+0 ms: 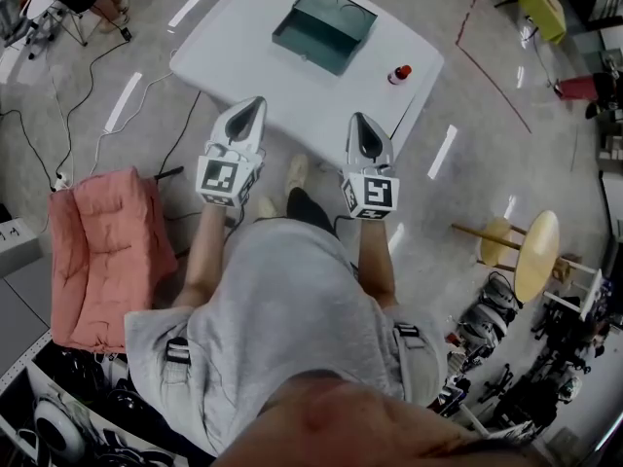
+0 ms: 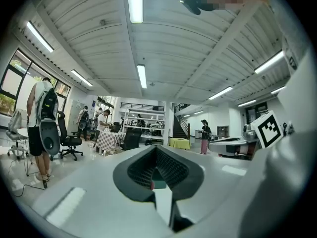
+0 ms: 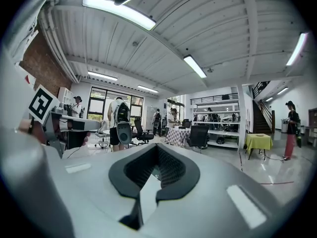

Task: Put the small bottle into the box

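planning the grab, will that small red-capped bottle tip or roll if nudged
Probably tips easily: the small bottle looks upright and narrow. It seems round, so once down it may roll, with the table edge close.

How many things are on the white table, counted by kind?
box: 1
small bottle: 1
Total on the table: 2

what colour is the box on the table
Dark teal green. The box shows best in the head view.
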Available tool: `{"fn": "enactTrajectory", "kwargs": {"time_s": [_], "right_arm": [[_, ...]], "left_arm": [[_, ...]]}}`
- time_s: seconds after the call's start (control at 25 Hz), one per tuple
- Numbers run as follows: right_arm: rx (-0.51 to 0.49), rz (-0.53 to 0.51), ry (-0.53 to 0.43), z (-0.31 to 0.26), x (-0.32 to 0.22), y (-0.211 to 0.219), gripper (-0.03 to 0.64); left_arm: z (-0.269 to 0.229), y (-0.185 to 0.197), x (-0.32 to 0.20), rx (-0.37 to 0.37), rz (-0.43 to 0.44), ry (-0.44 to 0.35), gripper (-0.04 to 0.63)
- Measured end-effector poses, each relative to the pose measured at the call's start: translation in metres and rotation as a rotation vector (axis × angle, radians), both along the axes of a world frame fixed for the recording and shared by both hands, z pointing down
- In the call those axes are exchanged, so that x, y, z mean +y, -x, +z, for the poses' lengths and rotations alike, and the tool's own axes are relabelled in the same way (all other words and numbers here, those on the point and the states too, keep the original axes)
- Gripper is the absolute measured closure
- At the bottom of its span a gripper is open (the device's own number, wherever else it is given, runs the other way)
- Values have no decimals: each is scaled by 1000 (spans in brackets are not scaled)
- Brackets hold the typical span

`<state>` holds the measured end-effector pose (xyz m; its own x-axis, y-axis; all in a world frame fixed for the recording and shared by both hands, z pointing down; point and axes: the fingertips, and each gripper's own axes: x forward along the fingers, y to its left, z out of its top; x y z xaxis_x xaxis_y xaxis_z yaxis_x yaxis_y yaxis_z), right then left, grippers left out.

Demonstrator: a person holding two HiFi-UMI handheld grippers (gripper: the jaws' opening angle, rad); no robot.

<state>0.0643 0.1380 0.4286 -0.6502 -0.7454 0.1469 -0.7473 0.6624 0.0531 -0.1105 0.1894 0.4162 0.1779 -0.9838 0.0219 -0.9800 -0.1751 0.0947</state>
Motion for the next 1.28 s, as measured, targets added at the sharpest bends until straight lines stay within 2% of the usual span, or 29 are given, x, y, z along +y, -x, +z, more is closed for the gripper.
{"fn": "enactTrajectory", "kwargs": {"time_s": [0.44, 0.68, 1.08, 1.28], "right_arm": [[-27, 27, 6, 4, -93, -19, 614], [-54, 61, 20, 7, -137, -41, 614], [-97, 141, 34, 17, -185, -89, 614], [-97, 170, 43, 23, -202, -111, 614]], "left_arm": [[-3, -27, -107, -7, 52, 4, 583], [-6, -52, -153, -43, 95, 18, 583], [2, -95, -207, -83, 160, 52, 583], [4, -120, -226, -73, 195, 47, 583]]}}
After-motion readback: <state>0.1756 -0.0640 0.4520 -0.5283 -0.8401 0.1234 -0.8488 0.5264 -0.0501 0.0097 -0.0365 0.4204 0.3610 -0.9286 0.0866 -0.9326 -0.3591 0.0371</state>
